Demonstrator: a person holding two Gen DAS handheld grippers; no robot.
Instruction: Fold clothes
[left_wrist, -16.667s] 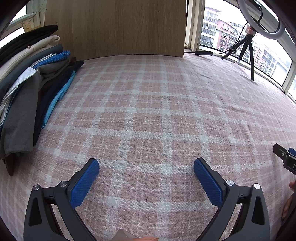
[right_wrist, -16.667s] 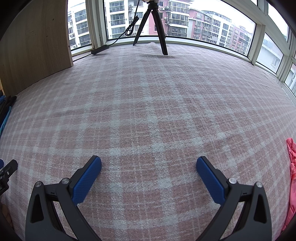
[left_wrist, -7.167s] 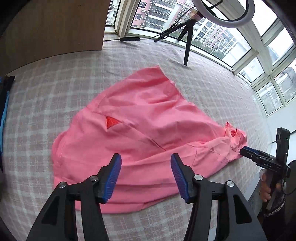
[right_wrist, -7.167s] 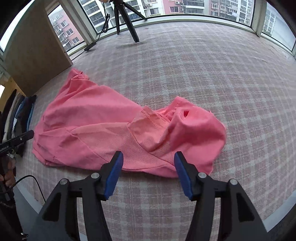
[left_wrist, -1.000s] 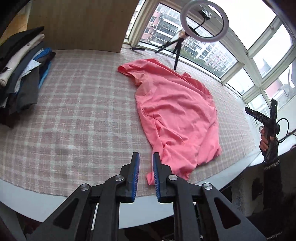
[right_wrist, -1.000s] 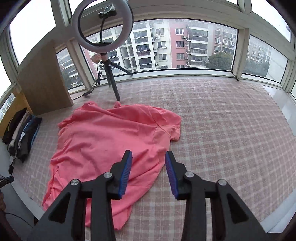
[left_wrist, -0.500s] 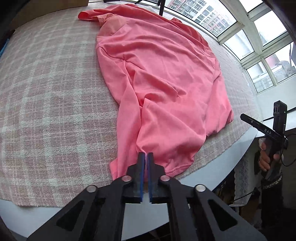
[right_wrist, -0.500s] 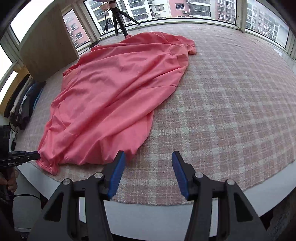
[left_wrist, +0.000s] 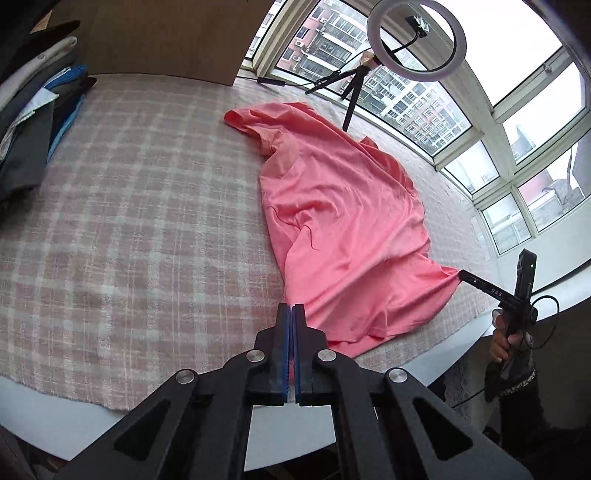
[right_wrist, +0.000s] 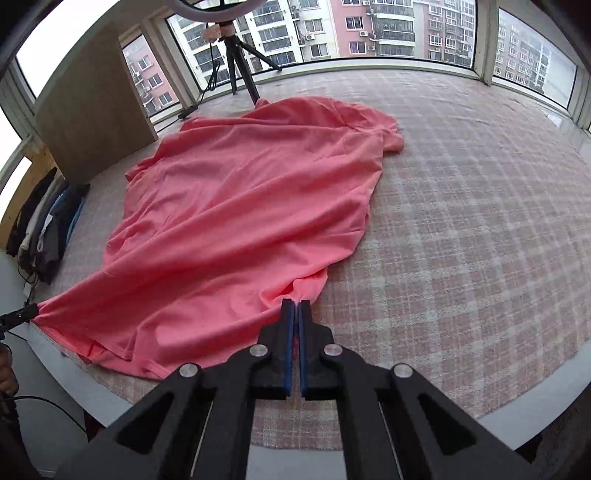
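Observation:
A pink T-shirt (left_wrist: 343, 221) lies spread on the pink plaid table cover, sleeves toward the windows, hem toward the near edge. My left gripper (left_wrist: 293, 308) is shut on the hem's left corner. My right gripper (right_wrist: 295, 304) is shut on the hem's right corner of the same shirt (right_wrist: 240, 206). The hem is pulled taut between the two. The right gripper shows in the left wrist view (left_wrist: 461, 275), and the left gripper shows in the right wrist view (right_wrist: 31, 310).
A stack of folded dark and light clothes (left_wrist: 29, 122) sits at the table's left side, also in the right wrist view (right_wrist: 44, 221). A ring light on a tripod (left_wrist: 415, 40) stands by the windows. A wooden panel (left_wrist: 166, 37) is at the back. The table's white edge (right_wrist: 517, 398) is close.
My right gripper has shut on the hem's right corner. The left gripper stays shut on the left corner. Both have lifted back, and the hem is now stretched.

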